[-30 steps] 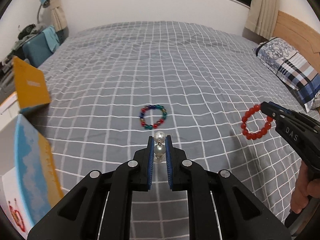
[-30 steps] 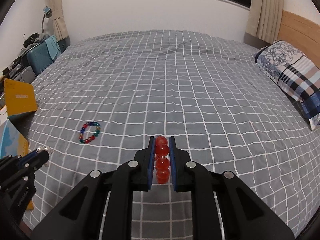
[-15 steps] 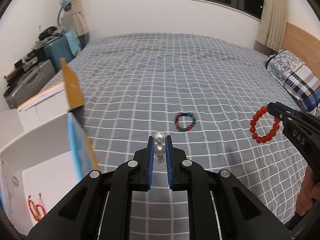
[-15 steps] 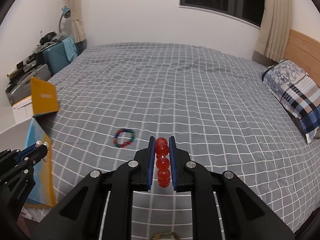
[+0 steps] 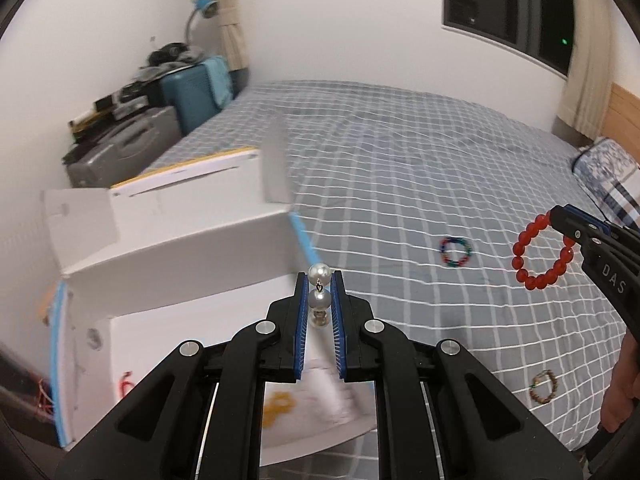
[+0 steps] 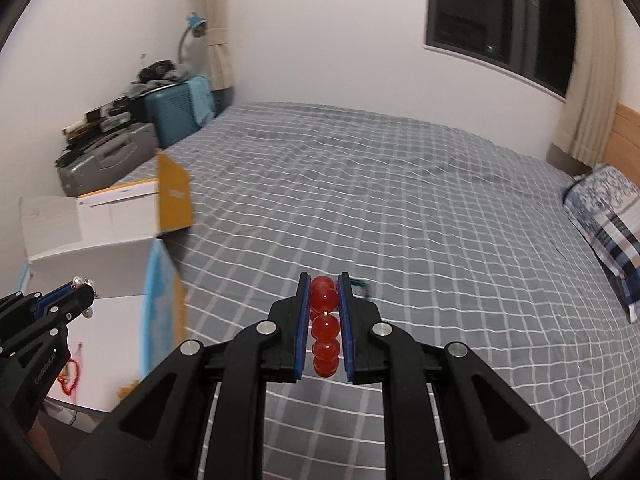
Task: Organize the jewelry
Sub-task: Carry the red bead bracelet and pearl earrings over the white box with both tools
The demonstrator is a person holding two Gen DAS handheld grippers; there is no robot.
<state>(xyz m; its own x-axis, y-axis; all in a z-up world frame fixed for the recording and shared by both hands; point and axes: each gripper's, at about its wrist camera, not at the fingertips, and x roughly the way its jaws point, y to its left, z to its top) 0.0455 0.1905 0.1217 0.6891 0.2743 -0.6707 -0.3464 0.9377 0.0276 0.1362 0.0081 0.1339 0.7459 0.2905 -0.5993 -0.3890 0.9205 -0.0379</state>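
Note:
My left gripper (image 5: 319, 278) is shut on a pearl piece (image 5: 319, 299) and hangs over the near edge of an open white box (image 5: 172, 248). In the left wrist view my right gripper (image 5: 560, 216) comes in from the right, and a red bead bracelet (image 5: 542, 252) dangles from it above the bed. The right wrist view shows that gripper (image 6: 325, 282) shut on the red beads (image 6: 325, 326). There the left gripper (image 6: 82, 288) sits low left by the box (image 6: 92, 256). A multicoloured bracelet (image 5: 455, 252) lies on the grey checked bedspread.
A brown bead bracelet (image 5: 543, 387) lies near the bed's front edge. Red (image 6: 70, 376) and yellow (image 5: 280, 406) pieces lie inside the box. The box's orange flap (image 6: 174, 196) stands up. Suitcases (image 5: 192, 92) are stacked by the left wall. A pillow (image 6: 612, 216) lies far right.
Both grippers have swung left and risen, still holding their pieces. The white box now fills the lower left of both views, and the multicoloured bracelet has slid rightward in view.

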